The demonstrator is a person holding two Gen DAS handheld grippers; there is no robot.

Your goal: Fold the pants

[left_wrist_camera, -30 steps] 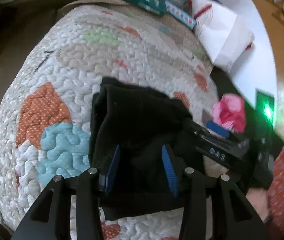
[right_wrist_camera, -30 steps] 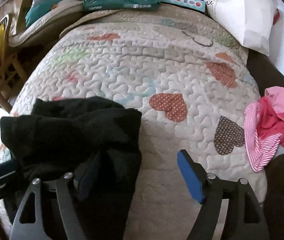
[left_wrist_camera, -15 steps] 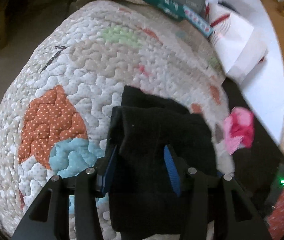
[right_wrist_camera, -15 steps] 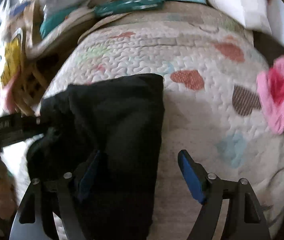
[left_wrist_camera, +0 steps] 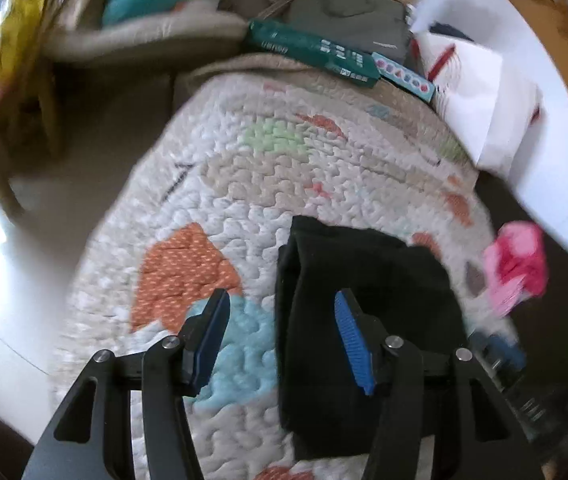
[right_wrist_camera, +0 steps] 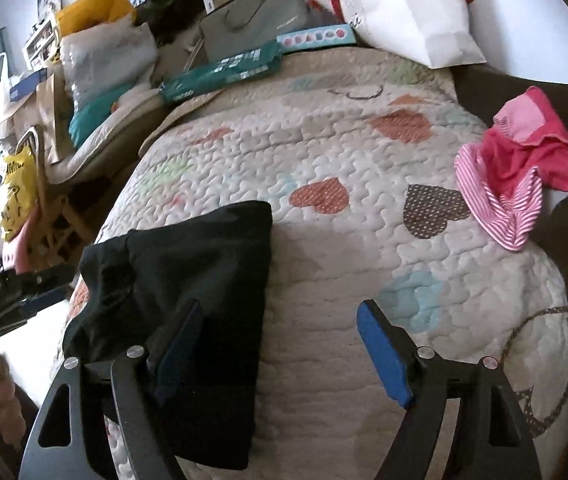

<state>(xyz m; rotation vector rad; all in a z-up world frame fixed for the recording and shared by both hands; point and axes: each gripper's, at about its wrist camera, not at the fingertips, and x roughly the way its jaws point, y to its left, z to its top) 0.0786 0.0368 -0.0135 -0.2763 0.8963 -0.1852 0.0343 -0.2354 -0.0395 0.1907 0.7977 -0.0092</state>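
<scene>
Both tongs have let go: left tongs (left_wrist_camera: 280,340) and right tongs (right_wrist_camera: 280,344) gape over the folded pants (right_wrist_camera: 188,280) near the bed's (right_wrist_camera: 343,240) left edge.

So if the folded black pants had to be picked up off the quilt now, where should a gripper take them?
Probably at the long folded edge of the black pants that faces the bare quilt, coming in from that side. There the layers stack in one thick, straight edge with open space beside it. Both the right gripper and left gripper are open.
</scene>
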